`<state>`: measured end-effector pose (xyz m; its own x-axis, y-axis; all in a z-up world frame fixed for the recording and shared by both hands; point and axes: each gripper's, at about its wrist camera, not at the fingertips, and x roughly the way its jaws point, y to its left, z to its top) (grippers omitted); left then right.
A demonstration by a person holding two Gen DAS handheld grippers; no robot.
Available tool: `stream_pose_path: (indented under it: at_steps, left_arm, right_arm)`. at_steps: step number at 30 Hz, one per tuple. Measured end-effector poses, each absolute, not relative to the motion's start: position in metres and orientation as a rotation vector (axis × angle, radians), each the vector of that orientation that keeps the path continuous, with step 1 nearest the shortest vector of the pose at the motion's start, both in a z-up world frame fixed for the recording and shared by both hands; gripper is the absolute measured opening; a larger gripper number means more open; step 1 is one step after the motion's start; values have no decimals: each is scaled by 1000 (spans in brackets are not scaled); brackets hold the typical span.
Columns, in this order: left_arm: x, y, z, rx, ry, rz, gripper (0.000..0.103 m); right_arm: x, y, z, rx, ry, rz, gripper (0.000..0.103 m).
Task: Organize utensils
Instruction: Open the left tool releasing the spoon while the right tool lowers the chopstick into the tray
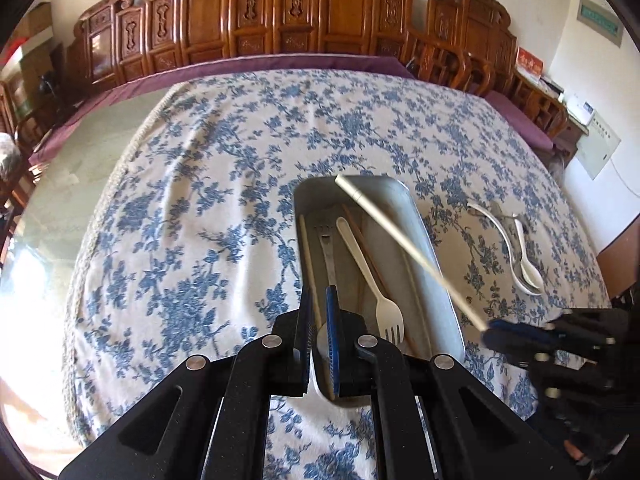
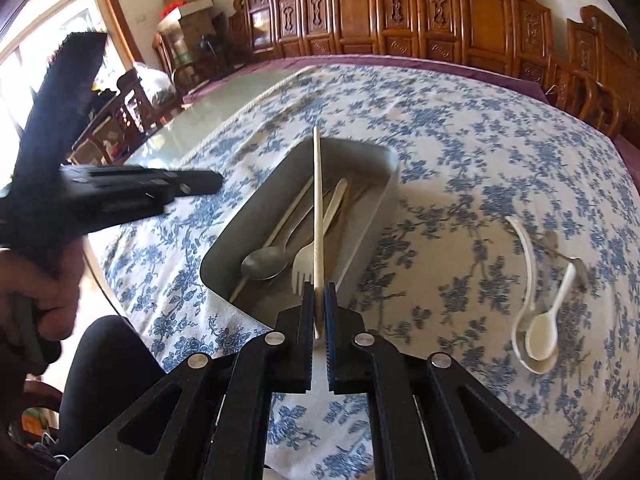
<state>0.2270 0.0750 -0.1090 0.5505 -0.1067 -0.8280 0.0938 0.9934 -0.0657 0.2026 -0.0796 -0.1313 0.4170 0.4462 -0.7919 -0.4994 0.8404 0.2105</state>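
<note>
blurred right gripper (image 1: 520,336) at edge

White tablecloth (image 1: 224,200) strewn with blue flower sprigs. Grey metal tray (image 2: 360,240) holding a cream plastic fork (image 1: 370,268), a dull silver spoon (image 2: 265,265) and a pale beige chopstick (image 2: 318,216). White spoons (image 2: 538,320) to the right on the cloth. Black grippers with blue pads (image 1: 332,336). Carved reddish-brown wooden screen (image 1: 280,12) at the far side, purple edging (image 1: 256,65) below it.

Matt metal tray (image 2: 372,216), cotton-like floral cloth (image 2: 460,128), glossy carved wood chairs (image 2: 400,8).
</note>
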Motion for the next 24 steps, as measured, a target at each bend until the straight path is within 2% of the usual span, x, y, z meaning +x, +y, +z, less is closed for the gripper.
stream_pose_path:
  at_steps: [15,24]
  left_arm:
    - [209,101,-81,-33,933,-93,6]
    - [206,100,-74,-29,917,-94,6]
  right_arm:
    - [228,-49,-146,-107,1049,543,6]
    - [224,-45,-143,-77,1014,606,10]
